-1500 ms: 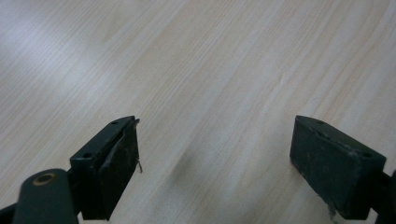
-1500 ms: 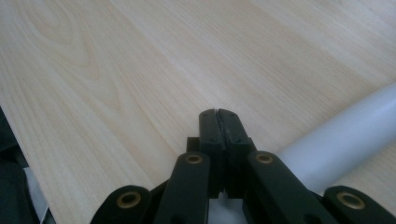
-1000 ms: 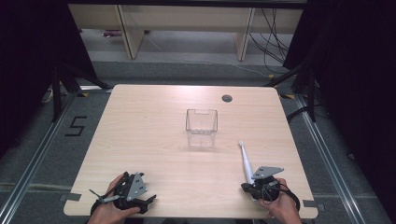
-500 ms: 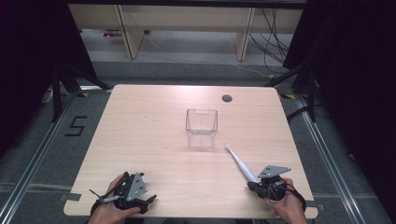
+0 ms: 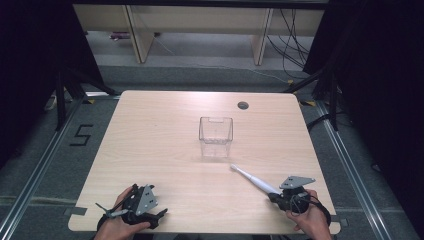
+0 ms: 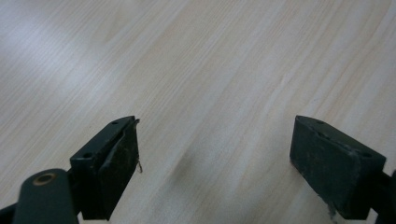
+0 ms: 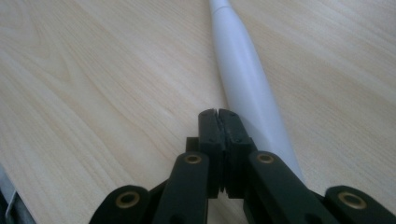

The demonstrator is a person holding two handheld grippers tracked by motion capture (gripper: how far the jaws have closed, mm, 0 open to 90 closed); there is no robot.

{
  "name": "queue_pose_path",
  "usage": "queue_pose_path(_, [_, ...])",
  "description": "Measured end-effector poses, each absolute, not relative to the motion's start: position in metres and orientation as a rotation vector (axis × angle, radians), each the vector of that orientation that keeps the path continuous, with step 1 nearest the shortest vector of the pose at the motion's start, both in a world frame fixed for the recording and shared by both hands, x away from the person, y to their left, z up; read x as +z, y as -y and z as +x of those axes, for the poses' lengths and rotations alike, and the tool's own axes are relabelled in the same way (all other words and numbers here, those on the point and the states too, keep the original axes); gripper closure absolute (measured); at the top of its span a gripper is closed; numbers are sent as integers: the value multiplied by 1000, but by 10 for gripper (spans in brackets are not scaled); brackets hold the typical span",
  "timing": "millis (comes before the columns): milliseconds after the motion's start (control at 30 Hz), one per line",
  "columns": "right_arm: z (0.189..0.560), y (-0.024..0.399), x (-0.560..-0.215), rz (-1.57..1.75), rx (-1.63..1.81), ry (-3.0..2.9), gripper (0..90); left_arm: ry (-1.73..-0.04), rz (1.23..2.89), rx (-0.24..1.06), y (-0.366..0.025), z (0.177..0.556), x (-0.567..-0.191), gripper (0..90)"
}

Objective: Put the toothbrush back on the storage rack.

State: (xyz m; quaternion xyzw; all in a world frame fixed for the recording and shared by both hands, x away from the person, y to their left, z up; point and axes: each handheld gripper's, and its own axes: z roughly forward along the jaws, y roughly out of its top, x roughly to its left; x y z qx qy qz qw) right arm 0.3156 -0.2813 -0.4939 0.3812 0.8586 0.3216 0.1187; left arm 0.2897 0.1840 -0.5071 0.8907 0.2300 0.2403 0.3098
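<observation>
Left gripper [image 5: 134,204] rests at the near-left edge of the wooden worktop [image 5: 160,135], fingers [image 6: 112,163] wide apart over bare wood. Right gripper [image 5: 290,192] at the near-right has its fingers pressed together beside a white electric toothbrush [image 5: 252,179], which lies on the worktop, head toward the clear plastic container [image 5: 216,136] at centre.

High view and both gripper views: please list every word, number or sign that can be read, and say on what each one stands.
"5": a dark number marked on the grey floor, left of the table.
No other text can be read: the clear container, the white toothbrush and the hand-held grippers carry no legible label.
</observation>
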Motion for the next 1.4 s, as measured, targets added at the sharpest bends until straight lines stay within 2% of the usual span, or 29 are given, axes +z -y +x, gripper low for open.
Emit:
queue_pose_path(100, [313,278,-487,1148,945,-2516,851,-611,2363,628,-184,290,-506,151])
queue_pose_path(333, [314,270,-458,992,971,-2485,744,-618,2362,643,-184,290,-507,151])
queue_pose_path(600, [333,258,-454,922,857,-2514,481,-624,2362,648,-184,290,-507,151])
queue_pose_path(833, [351,246,-448,915,760,-2596,371,-616,2357,641,-184,290,-508,151])
queue_pose_path(1067, [370,237,-459,874,626,-2720,389,-617,2363,645,-184,290,-507,151])
queue_pose_path(1400, [377,233,-469,864,484,-2771,462,-611,2353,638,-184,290,-508,151])
